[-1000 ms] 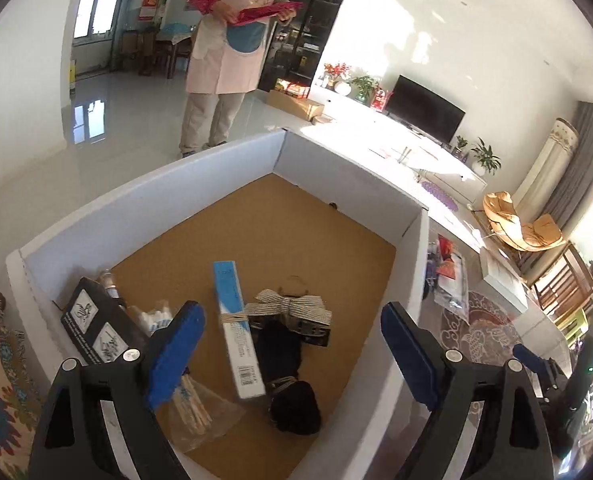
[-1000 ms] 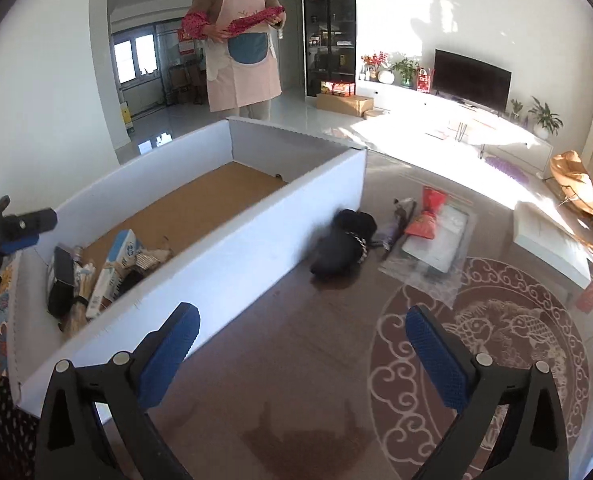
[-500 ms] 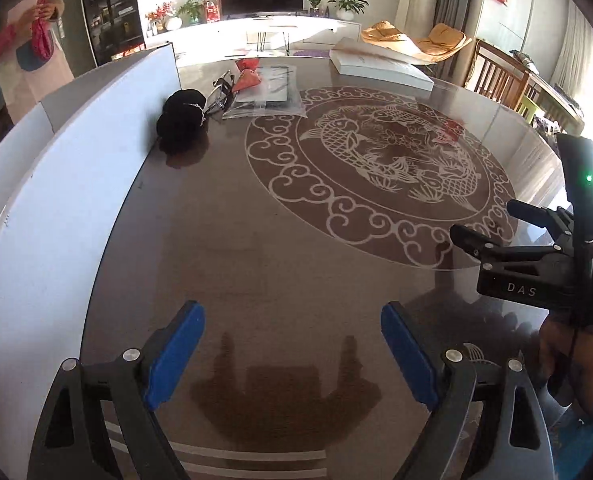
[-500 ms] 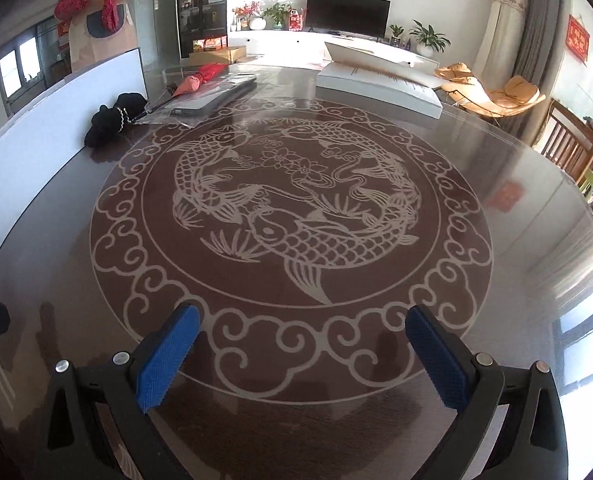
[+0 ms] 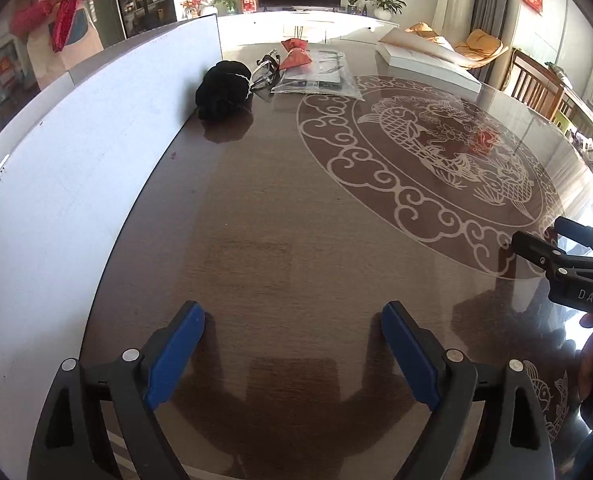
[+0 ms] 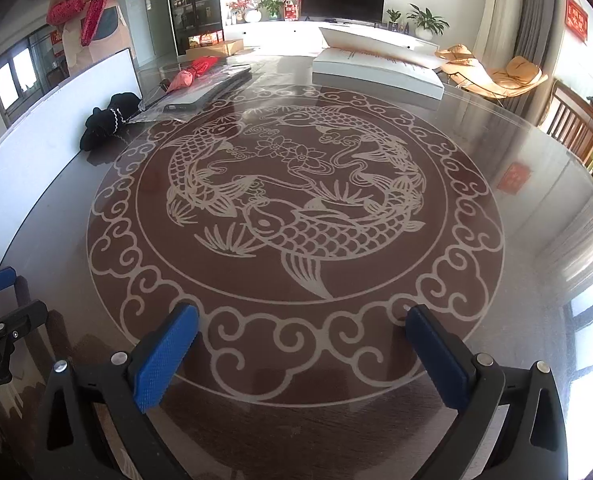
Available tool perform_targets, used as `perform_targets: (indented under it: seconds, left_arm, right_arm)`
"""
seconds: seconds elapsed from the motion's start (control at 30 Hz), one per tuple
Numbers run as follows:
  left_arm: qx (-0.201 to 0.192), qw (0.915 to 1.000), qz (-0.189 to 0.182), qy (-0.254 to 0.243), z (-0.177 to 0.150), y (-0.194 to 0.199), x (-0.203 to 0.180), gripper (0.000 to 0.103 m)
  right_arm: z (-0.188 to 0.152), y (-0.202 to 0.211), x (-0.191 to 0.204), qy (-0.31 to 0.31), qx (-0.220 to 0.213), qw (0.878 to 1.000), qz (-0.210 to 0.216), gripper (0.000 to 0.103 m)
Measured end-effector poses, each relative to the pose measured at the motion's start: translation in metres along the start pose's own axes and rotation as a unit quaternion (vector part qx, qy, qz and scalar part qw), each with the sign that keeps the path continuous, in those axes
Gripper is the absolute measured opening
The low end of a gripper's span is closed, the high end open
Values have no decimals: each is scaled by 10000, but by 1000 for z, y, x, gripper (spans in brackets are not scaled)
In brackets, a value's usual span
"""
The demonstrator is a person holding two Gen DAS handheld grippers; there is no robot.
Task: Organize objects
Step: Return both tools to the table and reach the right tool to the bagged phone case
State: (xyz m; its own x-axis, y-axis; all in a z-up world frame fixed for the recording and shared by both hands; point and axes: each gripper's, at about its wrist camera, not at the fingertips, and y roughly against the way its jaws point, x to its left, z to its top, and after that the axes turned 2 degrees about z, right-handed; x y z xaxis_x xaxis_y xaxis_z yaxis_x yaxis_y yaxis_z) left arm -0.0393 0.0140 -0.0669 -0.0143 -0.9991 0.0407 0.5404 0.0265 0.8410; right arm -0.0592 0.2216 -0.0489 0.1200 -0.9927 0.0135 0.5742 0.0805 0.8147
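1. Several loose items are left for you to sort: a black fabric bundle (image 5: 223,90), a red pouch (image 5: 294,56), what look like folded glasses (image 5: 265,71) and a clear plastic packet (image 5: 320,76), all clustered at the far end of the table (image 5: 296,220).
2. You'll find the black fabric bundle touching the outer wall of the white box (image 5: 76,168), with the other pieces just beside it towards the table's middle.
3. My read is that the job is partly done at most; the box interior is hidden from both views, so you can't count what is already inside.
4. The bundle's long axis runs roughly along the box wall, away from you; the packet lies flat, its length also pointing to the far side.
5. Your left gripper (image 5: 292,354) is spread wide and empty, low over bare tabletop.
6. Your right gripper (image 6: 302,358) is likewise released, holding nothing, over the fish medallion (image 6: 292,208), well apart from the cluster.
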Motion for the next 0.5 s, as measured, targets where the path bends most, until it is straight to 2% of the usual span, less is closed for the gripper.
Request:
perform_targets:
  seconds: [0.07, 0.33, 0.4, 0.5]
  left_arm:
    - [36, 10000, 43, 79, 1, -3, 3, 103]
    - [64, 9993, 180, 323, 9, -12, 25, 103]
    - [28, 9993, 187, 327, 8, -11, 25, 103]
    - [-36, 9991, 219, 360, 7, -11, 24, 103]
  right_arm:
    - [0, 0, 0, 0, 0, 10000, 1, 103]
    - [2, -1, 1, 24, 10, 10000, 33, 103]
    - [12, -8, 4, 152, 138, 9997, 128, 103]
    - [51, -29, 14, 196, 362, 9986, 320, 103]
